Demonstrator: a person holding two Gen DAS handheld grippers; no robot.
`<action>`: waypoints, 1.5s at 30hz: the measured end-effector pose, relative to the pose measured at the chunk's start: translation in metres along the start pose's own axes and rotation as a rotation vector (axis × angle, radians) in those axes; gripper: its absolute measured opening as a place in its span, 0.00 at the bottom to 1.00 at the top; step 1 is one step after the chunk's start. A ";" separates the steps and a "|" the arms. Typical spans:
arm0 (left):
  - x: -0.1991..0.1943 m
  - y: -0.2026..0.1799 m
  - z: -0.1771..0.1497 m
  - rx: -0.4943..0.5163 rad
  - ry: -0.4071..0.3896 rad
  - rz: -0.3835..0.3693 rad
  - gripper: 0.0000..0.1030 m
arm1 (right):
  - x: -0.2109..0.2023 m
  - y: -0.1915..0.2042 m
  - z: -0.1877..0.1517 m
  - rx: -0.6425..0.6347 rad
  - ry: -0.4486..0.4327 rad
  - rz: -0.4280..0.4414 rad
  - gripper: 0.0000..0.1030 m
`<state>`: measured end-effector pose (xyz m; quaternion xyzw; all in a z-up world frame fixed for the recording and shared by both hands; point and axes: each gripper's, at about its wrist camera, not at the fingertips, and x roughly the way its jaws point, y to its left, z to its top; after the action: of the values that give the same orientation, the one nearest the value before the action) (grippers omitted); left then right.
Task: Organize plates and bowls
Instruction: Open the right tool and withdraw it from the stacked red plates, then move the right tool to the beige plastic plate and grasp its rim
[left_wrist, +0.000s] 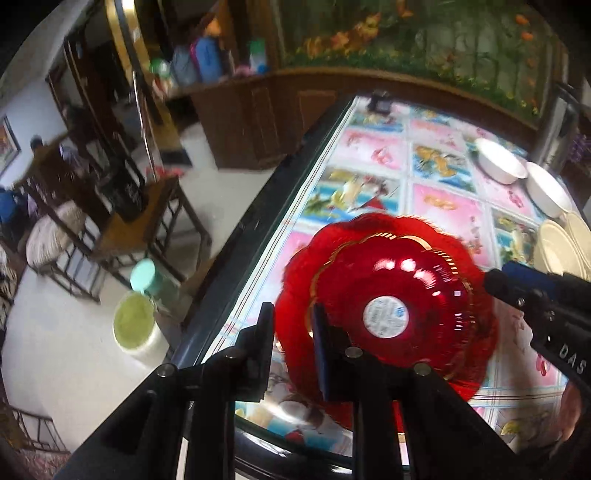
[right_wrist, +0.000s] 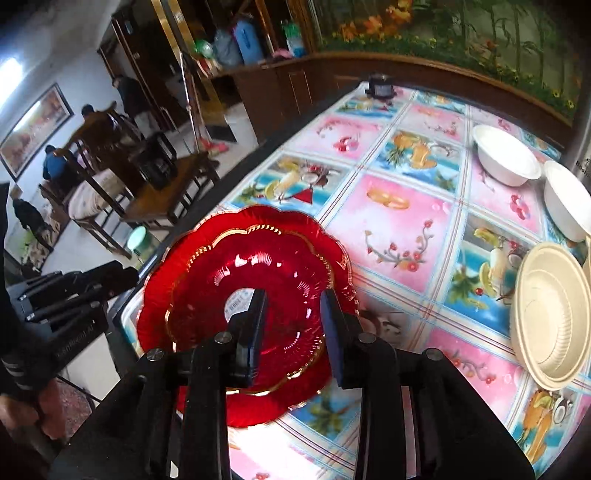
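Across the patterned tablecloth (right_wrist: 402, 221) we see a red scalloped plate (right_wrist: 243, 280) near the table's left edge, two empty white bowls (right_wrist: 506, 155) and cream plates (right_wrist: 550, 317) (partly cut off) far right. Our right gripper (right_wrist: 293, 325) hovers above the red plate, fingers apart; our left gripper (left_wrist: 291, 332) sits parted at its rim.

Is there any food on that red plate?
No. The red plate holds no food in the right wrist view; only a round white sticker sits at its centre.
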<state>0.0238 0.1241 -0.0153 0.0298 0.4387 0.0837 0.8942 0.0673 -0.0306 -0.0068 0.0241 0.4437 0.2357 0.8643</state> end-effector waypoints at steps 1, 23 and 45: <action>-0.005 -0.006 0.000 0.014 -0.025 0.000 0.19 | -0.005 -0.002 -0.003 -0.003 -0.022 0.010 0.29; -0.100 -0.161 0.006 0.187 -0.378 -0.163 0.65 | -0.176 -0.123 -0.073 0.025 -0.446 -0.050 0.44; -0.088 -0.229 0.025 0.233 -0.327 -0.229 0.65 | -0.201 -0.210 -0.095 0.124 -0.471 -0.075 0.44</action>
<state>0.0189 -0.1157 0.0393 0.0960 0.2951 -0.0754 0.9476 -0.0252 -0.3196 0.0347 0.1151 0.2443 0.1637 0.9488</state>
